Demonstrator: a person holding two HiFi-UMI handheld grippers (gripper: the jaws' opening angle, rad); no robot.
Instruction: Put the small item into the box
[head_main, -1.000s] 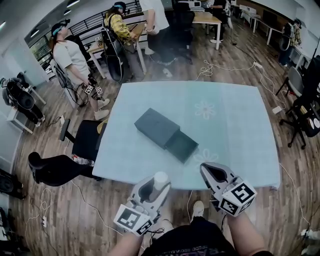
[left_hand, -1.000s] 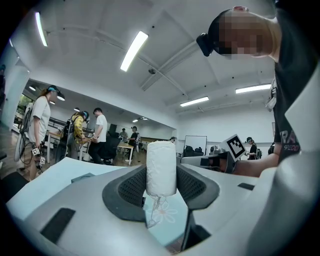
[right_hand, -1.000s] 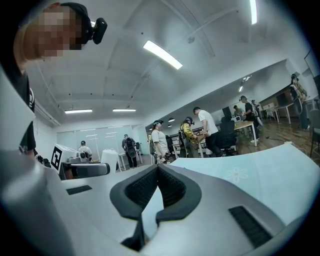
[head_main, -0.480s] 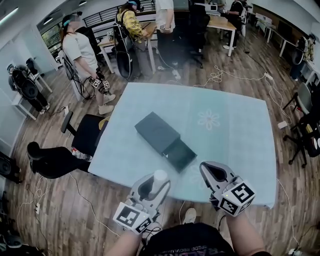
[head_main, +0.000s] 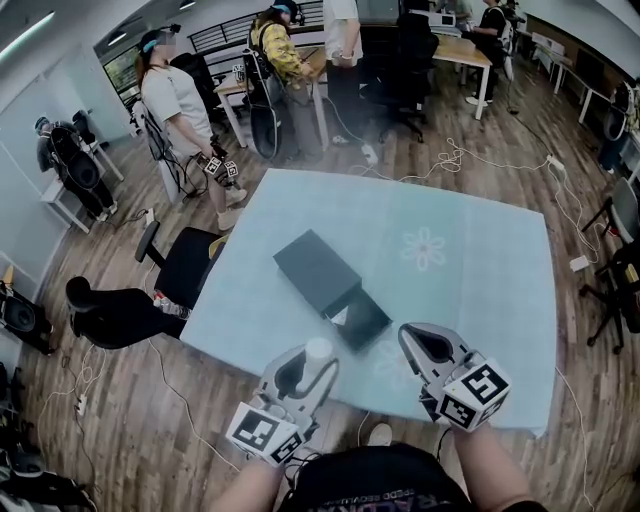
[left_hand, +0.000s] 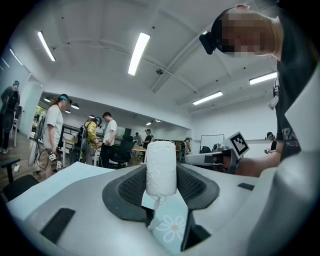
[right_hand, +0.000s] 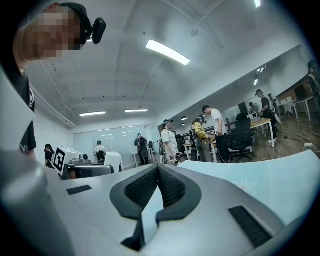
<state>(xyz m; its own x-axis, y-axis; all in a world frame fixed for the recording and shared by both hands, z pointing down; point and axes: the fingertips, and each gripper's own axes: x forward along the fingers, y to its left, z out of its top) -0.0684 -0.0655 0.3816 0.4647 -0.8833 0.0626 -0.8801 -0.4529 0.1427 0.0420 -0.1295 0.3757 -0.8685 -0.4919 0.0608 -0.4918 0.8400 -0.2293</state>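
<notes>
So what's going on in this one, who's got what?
A person stands at a table covered in light blue cloth, a two-jaw gripper in each hand. The left gripper is clamped on a small white roll, held upright between its jaws. The right gripper has its jaws together and holds nothing. Both hover over the near edge, short of the dark box, whose drawer is slid out. The roll is not in the box yet.

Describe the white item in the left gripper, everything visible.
The white roll is a small cylinder that looks like wrapped gauze or paper, with a loose tail hanging below. It stands upright, clamped between the left gripper's dark ribbed pads, above the table's near edge, short of the dark box.
</notes>
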